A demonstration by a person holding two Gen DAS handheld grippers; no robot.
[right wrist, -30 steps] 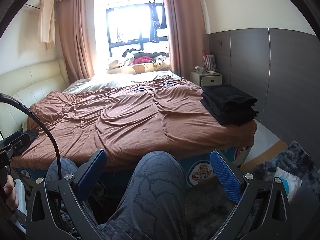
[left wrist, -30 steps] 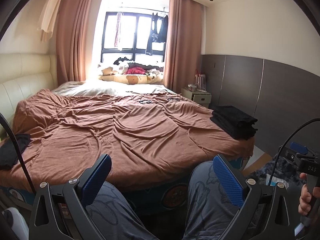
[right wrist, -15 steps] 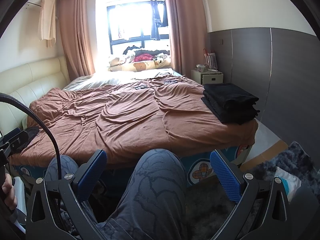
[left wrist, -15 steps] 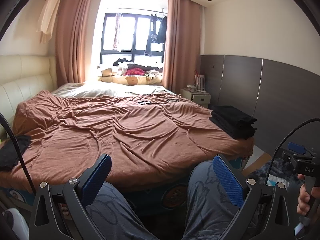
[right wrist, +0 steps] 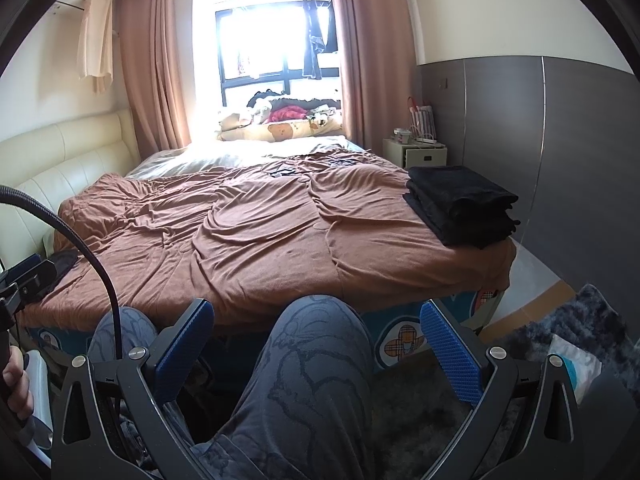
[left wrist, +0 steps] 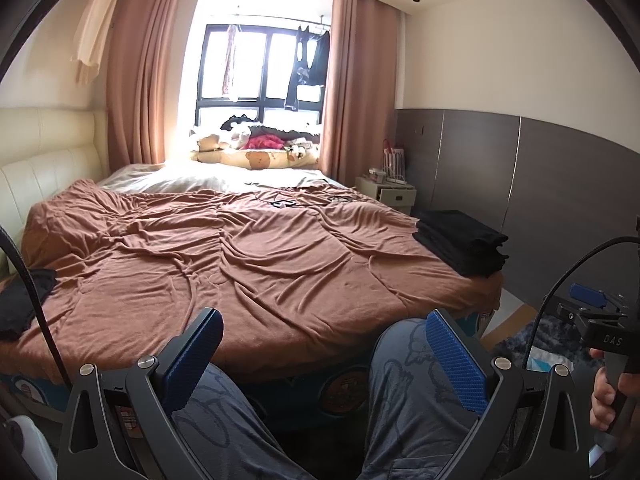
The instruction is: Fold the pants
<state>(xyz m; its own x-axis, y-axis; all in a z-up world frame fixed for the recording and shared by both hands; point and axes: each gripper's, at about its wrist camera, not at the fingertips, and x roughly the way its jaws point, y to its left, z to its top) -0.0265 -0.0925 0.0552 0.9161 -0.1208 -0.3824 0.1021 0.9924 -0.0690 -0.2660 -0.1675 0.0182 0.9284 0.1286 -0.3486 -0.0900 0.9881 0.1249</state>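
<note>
Left wrist view shows our left tongs (left wrist: 322, 354) held low above our knees (left wrist: 404, 364), the blue pads wide apart with nothing between them. Ahead lies the bed (left wrist: 248, 264) under a rumpled brown cover. A stack of folded black pants (left wrist: 460, 240) sits at the bed's near right corner, close to the edge. More black cloth (left wrist: 22, 300) lies at the left edge of the bed, partly hidden by a cable (left wrist: 28, 280); we cannot tell what garment it is. Our right hand (left wrist: 608, 396) shows at the far right of this view, wrapped round a tool handle. In the right wrist view our right tongs (right wrist: 318, 344) are likewise spread wide and empty, with one knee (right wrist: 320, 332) rising between the pads. The pants (right wrist: 460, 204) rest on the cover well ahead of the pads and to the right. A nightstand (right wrist: 416, 152) stands beyond the bed by the grey wall, and a dark rug (right wrist: 572, 328) covers the floor at lower right.
</note>
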